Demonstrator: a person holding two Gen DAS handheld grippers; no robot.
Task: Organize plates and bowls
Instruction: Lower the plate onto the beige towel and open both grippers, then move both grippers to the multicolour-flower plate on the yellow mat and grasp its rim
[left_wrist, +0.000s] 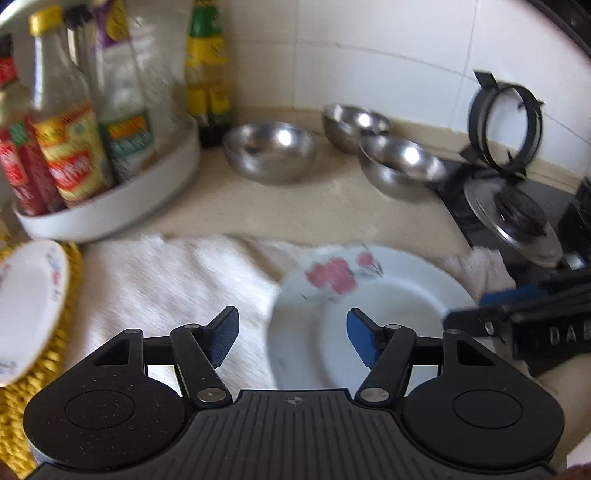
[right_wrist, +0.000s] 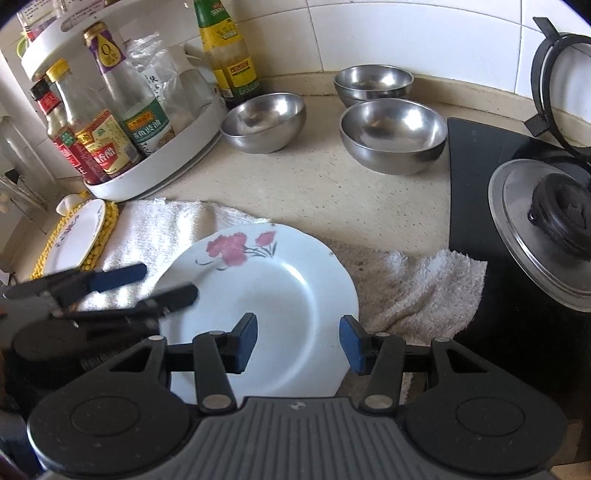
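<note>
I hover both grippers over the plate (right_wrist: 258, 295), which lies flat on the towel (right_wrist: 417, 291) at the counter's near edge. My right gripper (right_wrist: 298, 339) is open and empty, jaws straddling the rim at six o'clock; my left gripper (left_wrist: 292, 338) is open too, holding nothing, at the plate's nine o'clock. I judge the rim must sit deep between the pads before closing, since glazed china slips. Three bowls (right_wrist: 393, 136) stand clear at twelve, the bottle tray (right_wrist: 155, 184) at ten, the stove (right_wrist: 517, 258) close at three.
</note>
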